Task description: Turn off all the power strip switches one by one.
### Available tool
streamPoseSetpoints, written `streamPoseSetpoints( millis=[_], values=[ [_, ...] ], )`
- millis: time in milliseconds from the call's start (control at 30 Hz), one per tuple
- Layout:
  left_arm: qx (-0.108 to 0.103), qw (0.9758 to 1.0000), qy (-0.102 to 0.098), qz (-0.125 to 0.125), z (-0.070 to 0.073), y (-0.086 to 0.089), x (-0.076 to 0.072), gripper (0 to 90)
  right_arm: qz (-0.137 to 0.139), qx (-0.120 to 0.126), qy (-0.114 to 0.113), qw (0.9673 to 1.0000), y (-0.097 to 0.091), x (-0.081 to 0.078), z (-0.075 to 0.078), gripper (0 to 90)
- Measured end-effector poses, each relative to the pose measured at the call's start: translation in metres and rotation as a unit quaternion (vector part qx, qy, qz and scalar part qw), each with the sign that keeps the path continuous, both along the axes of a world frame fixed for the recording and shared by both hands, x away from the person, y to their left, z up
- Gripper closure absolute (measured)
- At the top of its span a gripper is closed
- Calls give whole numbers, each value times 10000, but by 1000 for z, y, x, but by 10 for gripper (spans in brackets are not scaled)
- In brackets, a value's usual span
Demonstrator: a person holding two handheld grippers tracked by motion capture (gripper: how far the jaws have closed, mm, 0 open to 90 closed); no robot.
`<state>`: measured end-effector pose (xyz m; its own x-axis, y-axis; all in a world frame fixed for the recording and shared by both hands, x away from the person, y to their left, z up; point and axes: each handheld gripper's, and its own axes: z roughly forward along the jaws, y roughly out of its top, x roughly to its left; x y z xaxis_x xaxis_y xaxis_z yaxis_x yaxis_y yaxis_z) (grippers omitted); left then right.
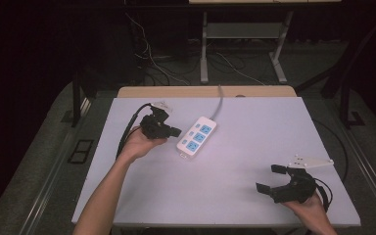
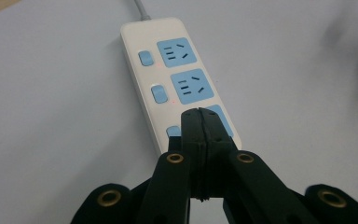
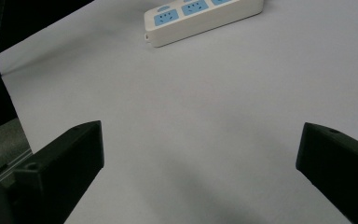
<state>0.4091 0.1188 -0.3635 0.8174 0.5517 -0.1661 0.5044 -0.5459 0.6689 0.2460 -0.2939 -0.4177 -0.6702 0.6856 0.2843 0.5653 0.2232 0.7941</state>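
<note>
A white power strip (image 1: pixel 196 135) with three blue sockets and blue switches lies on the pale table (image 1: pixel 235 196), its grey cord running toward the far edge. My left gripper (image 1: pixel 176 131) sits just left of the strip, pointing at it. In the left gripper view its jaws are pressed flat together with nothing between them, the tips (image 2: pixel 199 116) over the near end of the strip (image 2: pixel 177 79), where two small red lights glow beside the switches. My right gripper (image 1: pixel 270 177) rests near the front right of the table, jaws spread wide and empty, with the strip (image 3: pixel 200 16) far ahead.
A light wooden strip (image 1: pixel 205 91) borders the table's far edge. Beyond it stand metal desk legs (image 1: pixel 204 49) and loose cables on a dark floor. Bare table surface stretches between the two grippers.
</note>
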Motion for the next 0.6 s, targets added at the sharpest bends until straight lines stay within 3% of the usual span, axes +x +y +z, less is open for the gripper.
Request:
streamPoseSetpoints(
  millis=[600],
  values=[
    [-9,9998,90,179,-20,-2,15,892,42,-13,12,10000,1,0,-1,6]
  ],
)
